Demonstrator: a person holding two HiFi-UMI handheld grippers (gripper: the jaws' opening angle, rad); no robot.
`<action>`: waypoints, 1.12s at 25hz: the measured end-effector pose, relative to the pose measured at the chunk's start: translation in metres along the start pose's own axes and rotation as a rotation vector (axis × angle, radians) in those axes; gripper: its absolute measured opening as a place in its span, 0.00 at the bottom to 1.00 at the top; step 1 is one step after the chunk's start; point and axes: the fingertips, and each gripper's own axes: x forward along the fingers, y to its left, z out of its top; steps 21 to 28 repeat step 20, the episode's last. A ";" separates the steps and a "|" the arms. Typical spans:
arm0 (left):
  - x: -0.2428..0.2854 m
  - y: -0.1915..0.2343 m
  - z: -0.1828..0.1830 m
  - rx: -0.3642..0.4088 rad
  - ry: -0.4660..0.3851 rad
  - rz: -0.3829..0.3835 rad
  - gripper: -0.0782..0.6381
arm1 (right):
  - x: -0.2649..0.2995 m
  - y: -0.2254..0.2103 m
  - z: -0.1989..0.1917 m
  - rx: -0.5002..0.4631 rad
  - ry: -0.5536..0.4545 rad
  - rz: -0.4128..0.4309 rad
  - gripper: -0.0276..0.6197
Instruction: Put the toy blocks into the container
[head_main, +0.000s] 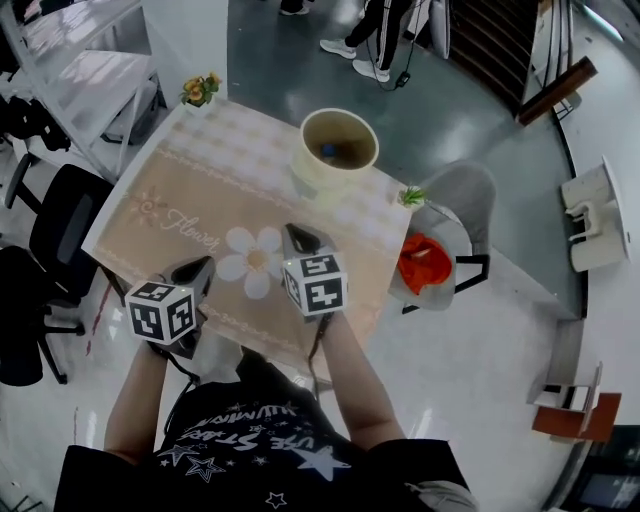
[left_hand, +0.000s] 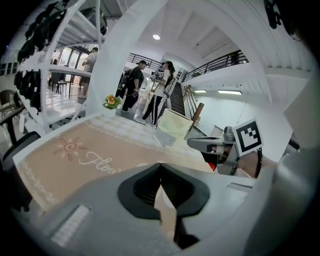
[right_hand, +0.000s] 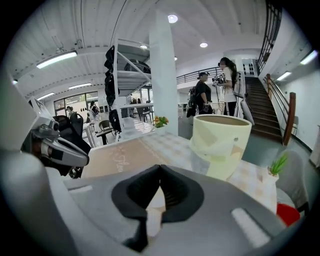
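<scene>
A cream round container (head_main: 338, 150) stands at the far side of the table (head_main: 170, 190); the right gripper view shows the container (right_hand: 220, 142) ahead and a little to the right. Inside it lies a small blue block (head_main: 328, 151). No other block shows on the cloth. My left gripper (head_main: 205, 263) hovers over the near left edge, jaws shut with nothing in them (left_hand: 160, 167). My right gripper (head_main: 293, 231) is over the daisy print (head_main: 252, 262), well short of the container, its jaws shut and empty (right_hand: 160, 169).
A small flower pot (head_main: 200, 90) sits at the far left corner and a tiny green plant (head_main: 412, 197) at the right edge. A grey chair with an orange item (head_main: 425, 262) stands to the right, black chairs (head_main: 60, 225) to the left. People stand beyond the table.
</scene>
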 end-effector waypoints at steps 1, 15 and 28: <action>-0.008 0.004 -0.005 -0.010 -0.001 0.005 0.12 | -0.001 0.009 -0.002 -0.002 0.004 0.007 0.05; -0.117 0.022 -0.051 -0.050 -0.065 0.026 0.12 | -0.051 0.115 -0.006 -0.033 -0.025 0.031 0.05; -0.159 0.020 -0.071 -0.045 -0.081 0.032 0.12 | -0.076 0.150 -0.015 -0.029 -0.037 0.033 0.05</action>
